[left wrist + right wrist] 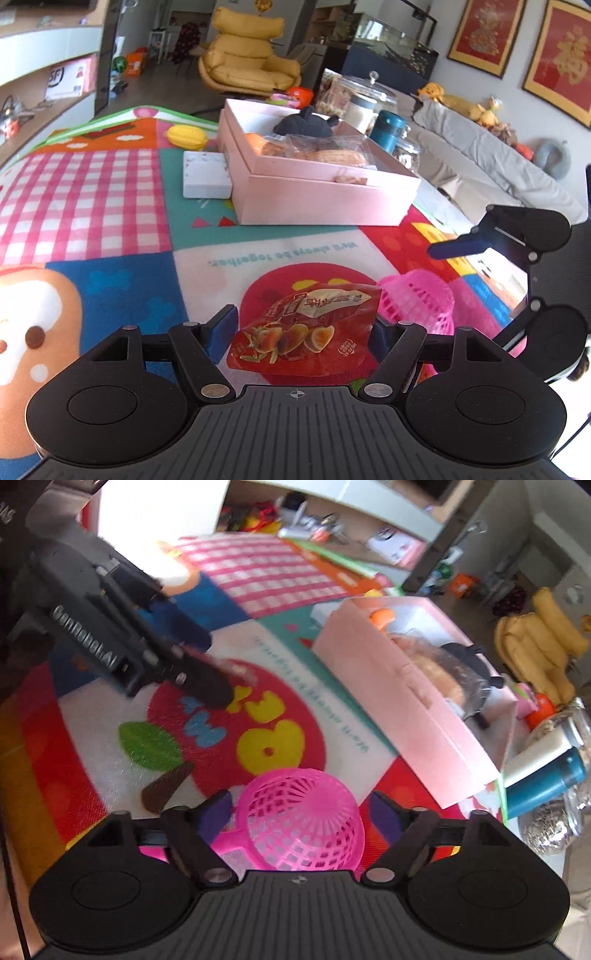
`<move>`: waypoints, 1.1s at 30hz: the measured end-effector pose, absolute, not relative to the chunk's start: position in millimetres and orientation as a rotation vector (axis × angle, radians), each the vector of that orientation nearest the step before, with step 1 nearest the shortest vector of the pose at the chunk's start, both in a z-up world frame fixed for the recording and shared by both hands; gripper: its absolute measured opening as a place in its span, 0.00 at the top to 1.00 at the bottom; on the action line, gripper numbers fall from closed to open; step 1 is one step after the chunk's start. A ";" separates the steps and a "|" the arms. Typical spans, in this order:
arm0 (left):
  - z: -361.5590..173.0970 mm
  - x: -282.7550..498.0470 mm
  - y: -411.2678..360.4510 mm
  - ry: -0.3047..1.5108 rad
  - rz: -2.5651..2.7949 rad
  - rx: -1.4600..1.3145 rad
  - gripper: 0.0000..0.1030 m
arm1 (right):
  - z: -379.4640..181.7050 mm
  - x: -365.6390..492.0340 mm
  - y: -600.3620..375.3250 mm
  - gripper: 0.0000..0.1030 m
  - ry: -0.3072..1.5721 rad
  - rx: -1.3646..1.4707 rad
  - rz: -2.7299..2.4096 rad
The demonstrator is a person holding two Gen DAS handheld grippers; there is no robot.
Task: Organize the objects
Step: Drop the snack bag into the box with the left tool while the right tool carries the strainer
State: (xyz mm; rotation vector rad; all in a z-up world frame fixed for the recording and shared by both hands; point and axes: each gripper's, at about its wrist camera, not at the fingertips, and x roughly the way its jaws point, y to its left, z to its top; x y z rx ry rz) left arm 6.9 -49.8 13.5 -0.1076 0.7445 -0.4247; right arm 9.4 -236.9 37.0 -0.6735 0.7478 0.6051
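- Bright play mat (110, 192), pink box (317, 184) in the frame's upper centre.
- Left gripper (303, 332) clamps red snack packet (303, 328); carry it level into the box.
- Right gripper (301, 812) jaws wide around pink mesh ball (303, 812), contact probably none; centre before closing.

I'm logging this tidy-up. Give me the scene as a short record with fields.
surface: patchwork play mat
left tool: shut on a red snack packet, its pads against the packet's edges
right tool: open, its pads on either side of a pink mesh ball, not pressing it
container: open pink box on the mat, already holding a bagged pastry and a dark soft item
beside box: white block, yellow toy fruit
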 end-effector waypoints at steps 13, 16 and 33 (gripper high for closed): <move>19.5 1.0 -66.1 0.724 -0.398 0.005 0.26 | 26.2 6.7 -285.4 0.02 0.846 -0.368 0.515; 18.7 1.0 -68.9 0.728 -0.407 0.007 0.26 | 29.6 9.6 -294.0 0.02 0.836 -0.351 0.488; 20.9 -2.9 -68.3 0.746 -0.375 0.018 0.26 | 49.2 12.9 -274.2 0.19 0.688 -0.224 0.494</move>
